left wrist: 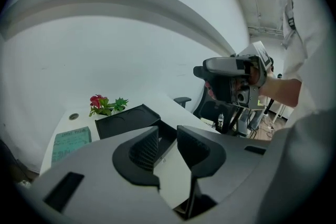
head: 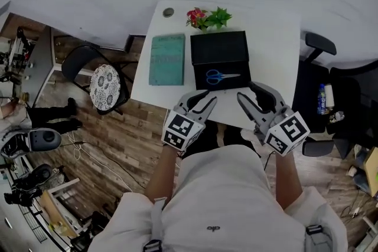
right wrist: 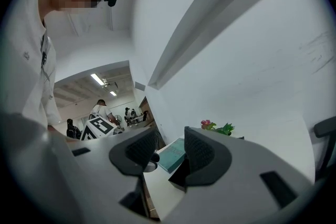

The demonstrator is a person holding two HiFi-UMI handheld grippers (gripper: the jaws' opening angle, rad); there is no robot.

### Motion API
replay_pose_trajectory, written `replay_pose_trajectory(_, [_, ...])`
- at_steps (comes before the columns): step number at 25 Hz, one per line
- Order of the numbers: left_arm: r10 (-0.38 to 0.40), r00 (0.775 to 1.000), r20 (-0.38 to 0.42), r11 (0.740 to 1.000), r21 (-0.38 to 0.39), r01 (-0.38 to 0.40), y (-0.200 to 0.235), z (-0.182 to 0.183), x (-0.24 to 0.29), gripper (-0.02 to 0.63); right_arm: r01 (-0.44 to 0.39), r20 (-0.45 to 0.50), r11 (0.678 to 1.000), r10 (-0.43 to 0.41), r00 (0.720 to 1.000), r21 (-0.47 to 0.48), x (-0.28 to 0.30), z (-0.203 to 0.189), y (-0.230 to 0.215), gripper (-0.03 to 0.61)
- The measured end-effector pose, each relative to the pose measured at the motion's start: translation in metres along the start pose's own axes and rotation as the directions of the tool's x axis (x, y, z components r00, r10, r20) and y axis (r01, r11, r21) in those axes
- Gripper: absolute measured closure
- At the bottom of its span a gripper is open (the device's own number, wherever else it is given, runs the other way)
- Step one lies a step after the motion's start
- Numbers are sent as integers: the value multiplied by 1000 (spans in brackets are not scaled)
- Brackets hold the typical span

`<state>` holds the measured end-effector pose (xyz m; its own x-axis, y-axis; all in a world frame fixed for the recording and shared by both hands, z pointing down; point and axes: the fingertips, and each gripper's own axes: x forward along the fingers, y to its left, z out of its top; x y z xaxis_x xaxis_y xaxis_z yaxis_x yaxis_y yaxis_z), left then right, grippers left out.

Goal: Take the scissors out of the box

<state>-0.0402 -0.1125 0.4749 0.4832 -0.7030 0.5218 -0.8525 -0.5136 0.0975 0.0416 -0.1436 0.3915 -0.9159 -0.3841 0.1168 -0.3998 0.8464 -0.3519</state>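
White table (head: 271, 38) against a white wall, wood floor (head: 118, 144) on the person's left. A chair with a patterned round cushion (head: 105, 87) stands left of the table, and a dark office chair (head: 319, 44) sits off its right edge. Black box (head: 220, 47) lies open, mid-table, toward the near edge. Teal book (head: 167, 59) lies flat just left of the box, not touching it. Left gripper (head: 201, 97) is held at the table's near edge, in front of the box's left corner and pointing at it. Its jaws are apart with nothing between them; only tabletop and the box edge show through the gap. Right gripper (head: 248, 91) is at the near edge by the box's right corner. Its jaws are also parted and empty, with the book and table edge visible past them. Neither gripper touches the box. A small potted plant with red flowers (head: 208, 18) stands just behind the box's far edge. Blue-handled scissors (head: 221, 76) lie flat in the near half of the box, handles left, blades pointing right, closed. The far half of the box is bare black. A small round grommet (head: 169, 12) sits at the far-left corner of the table.
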Motion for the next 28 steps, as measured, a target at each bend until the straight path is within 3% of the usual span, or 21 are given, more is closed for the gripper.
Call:
replay_pose_trajectory(6, [-20,996,-87,1000,-11,19,22,-25,15,495,26,-36,999,-24,999,38,18,-13,-4,402])
replay_pose_trajectory(12, [-57,986,-160,998,26,62,43,-35,41,495,81,-43,995,-78,996,62,23,-17,-17,402])
replay_pose_trajectory(23, [-129,950,-285,982,94,161,60,-64,82,495,180,-61,976,-174,983,123,30,-35,-35,403])
replay_pose_trajectory(28, [-126,926,-356,974,132,183,68,-75,99,495,216,-67,963,-208,976,159,29,-42,-42,405])
